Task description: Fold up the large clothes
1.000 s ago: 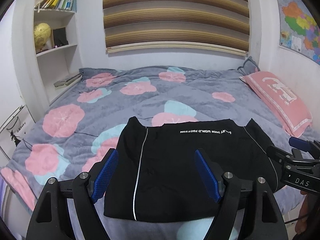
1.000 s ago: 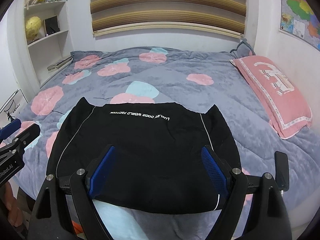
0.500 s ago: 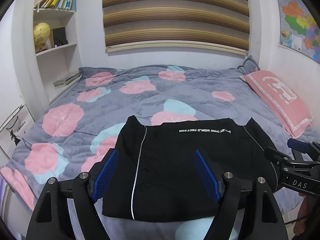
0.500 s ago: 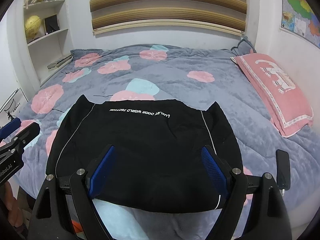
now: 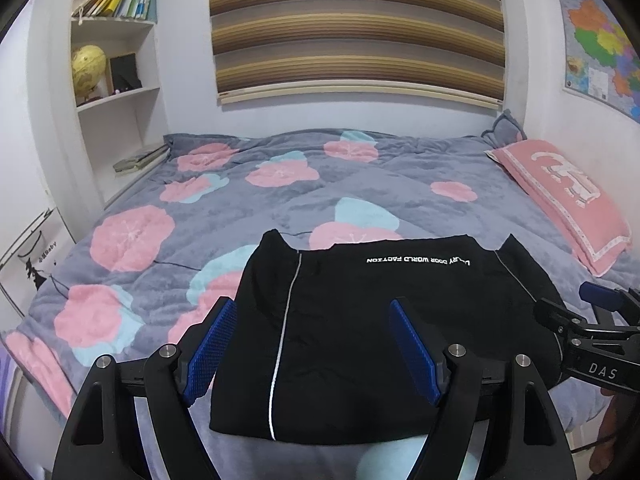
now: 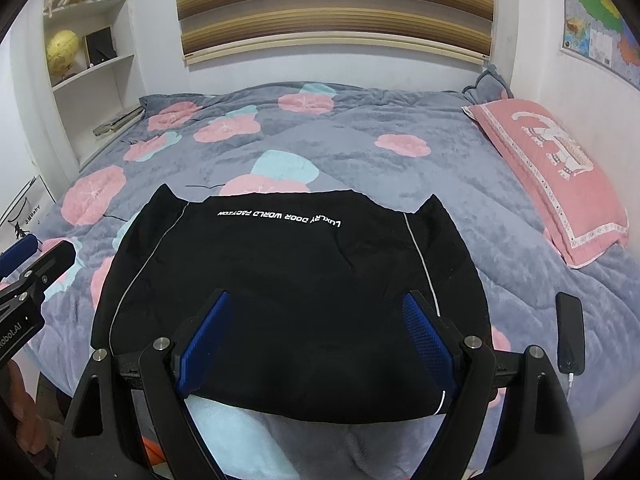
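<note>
A black garment (image 5: 360,320) (image 6: 288,300) with thin white piping and a line of white lettering lies folded into a flat block near the front edge of the bed. My left gripper (image 5: 312,312) hovers above its left half, blue pads wide apart and nothing between them. Above the garment's middle my right gripper (image 6: 316,308) stands open as well, empty. Each gripper shows at the edge of the other's view: the right one (image 5: 592,320) at the far right, the left one (image 6: 28,264) at the far left.
The bed carries a grey quilt (image 5: 280,184) with pink and pale blue flowers. A pink pillow (image 6: 548,168) lies at the right by the wall. A black phone (image 6: 570,332) on a cable rests right of the garment. White shelves (image 5: 116,92) stand at the left.
Both views have shifted very slightly, the garment sitting a touch lower in the left wrist view. The garment itself and both sets of jaws are unchanged.
</note>
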Action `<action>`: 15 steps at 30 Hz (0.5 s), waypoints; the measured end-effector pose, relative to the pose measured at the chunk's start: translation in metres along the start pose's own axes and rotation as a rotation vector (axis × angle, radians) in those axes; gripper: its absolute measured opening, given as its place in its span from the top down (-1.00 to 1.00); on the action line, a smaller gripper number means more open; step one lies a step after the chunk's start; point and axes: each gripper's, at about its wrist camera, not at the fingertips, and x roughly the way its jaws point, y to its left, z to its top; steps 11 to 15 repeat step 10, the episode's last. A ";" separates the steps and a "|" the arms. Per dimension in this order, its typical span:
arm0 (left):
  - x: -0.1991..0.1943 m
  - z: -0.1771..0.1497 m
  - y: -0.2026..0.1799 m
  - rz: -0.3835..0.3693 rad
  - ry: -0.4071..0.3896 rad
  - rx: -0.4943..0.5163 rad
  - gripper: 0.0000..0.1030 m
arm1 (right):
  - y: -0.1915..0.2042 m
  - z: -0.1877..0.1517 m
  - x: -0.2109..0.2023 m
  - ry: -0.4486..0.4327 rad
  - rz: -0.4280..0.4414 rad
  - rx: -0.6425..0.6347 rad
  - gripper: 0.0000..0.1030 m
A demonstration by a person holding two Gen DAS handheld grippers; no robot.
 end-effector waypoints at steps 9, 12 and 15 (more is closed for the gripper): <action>-0.001 -0.001 0.001 0.039 -0.054 0.013 -0.54 | 0.001 -0.001 0.005 0.012 0.000 -0.009 -0.72; -0.001 -0.002 0.002 0.042 -0.053 0.011 -0.54 | 0.001 -0.002 0.005 0.013 -0.001 -0.008 -0.72; -0.001 -0.002 0.002 0.042 -0.053 0.011 -0.54 | 0.001 -0.002 0.005 0.013 -0.001 -0.008 -0.72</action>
